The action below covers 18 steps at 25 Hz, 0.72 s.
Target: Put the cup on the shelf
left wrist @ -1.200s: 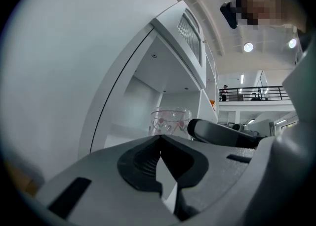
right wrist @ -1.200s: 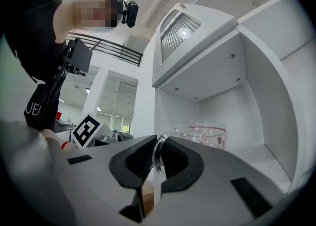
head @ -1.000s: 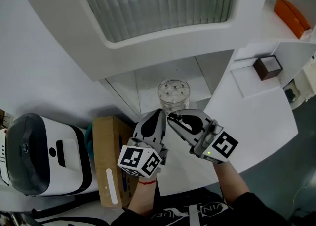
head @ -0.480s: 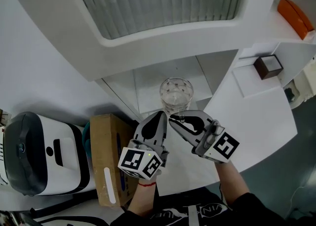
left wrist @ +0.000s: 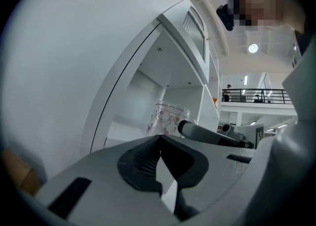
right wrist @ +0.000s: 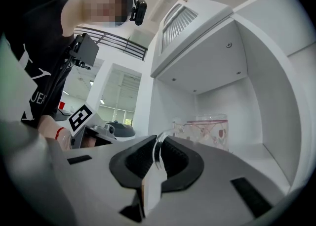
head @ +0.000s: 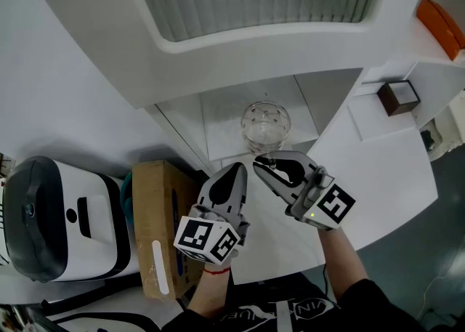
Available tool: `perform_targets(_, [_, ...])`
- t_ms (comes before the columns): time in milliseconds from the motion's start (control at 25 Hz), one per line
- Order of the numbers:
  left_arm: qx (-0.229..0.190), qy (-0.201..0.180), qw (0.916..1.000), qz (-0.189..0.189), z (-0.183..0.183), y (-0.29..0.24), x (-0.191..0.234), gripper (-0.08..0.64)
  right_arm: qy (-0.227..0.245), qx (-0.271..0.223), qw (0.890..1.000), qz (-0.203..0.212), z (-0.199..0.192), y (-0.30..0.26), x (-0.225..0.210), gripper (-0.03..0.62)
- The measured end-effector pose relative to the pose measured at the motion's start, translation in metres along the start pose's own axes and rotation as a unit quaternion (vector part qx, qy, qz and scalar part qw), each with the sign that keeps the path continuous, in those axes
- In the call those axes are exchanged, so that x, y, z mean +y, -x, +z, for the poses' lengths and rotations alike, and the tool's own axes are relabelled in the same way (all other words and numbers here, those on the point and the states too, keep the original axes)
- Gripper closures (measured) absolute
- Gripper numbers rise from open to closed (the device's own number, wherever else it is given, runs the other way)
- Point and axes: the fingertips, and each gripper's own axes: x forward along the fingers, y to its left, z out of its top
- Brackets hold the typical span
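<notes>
A clear glass cup [head: 266, 126] with small red marks stands upright inside the white shelf compartment [head: 218, 116]. My right gripper [head: 260, 162] is shut on its thin curved handle; in the right gripper view the handle [right wrist: 159, 152] sits between the two dark pads and the cup [right wrist: 207, 130] is just beyond. Whether the cup's base rests on the shelf floor is hidden. My left gripper [head: 237, 171] is beside the right one, shut on nothing. In the left gripper view its tips [left wrist: 159, 142] meet, with the cup [left wrist: 168, 117] ahead.
A cardboard box [head: 156, 221] and a white and black device [head: 51, 218] lie to the left. The white counter [head: 378, 171] extends to the right, with a small brown box [head: 397, 98] on a ledge and an orange object [head: 442, 29] higher up. The shelf's side walls flank the cup.
The cup and my right gripper have moved a little farther into the shelf compartment and slightly right. My left gripper has hardly moved.
</notes>
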Motion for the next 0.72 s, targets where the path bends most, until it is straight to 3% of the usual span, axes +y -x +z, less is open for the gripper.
perform_targets(720, [0.013, 0.005, 0.9999, 0.002, -0.014, 0.017, -0.005, 0.552, 0.003, -0.015, 1.000, -0.020, 0.002, -0.007, -0.015, 0.569])
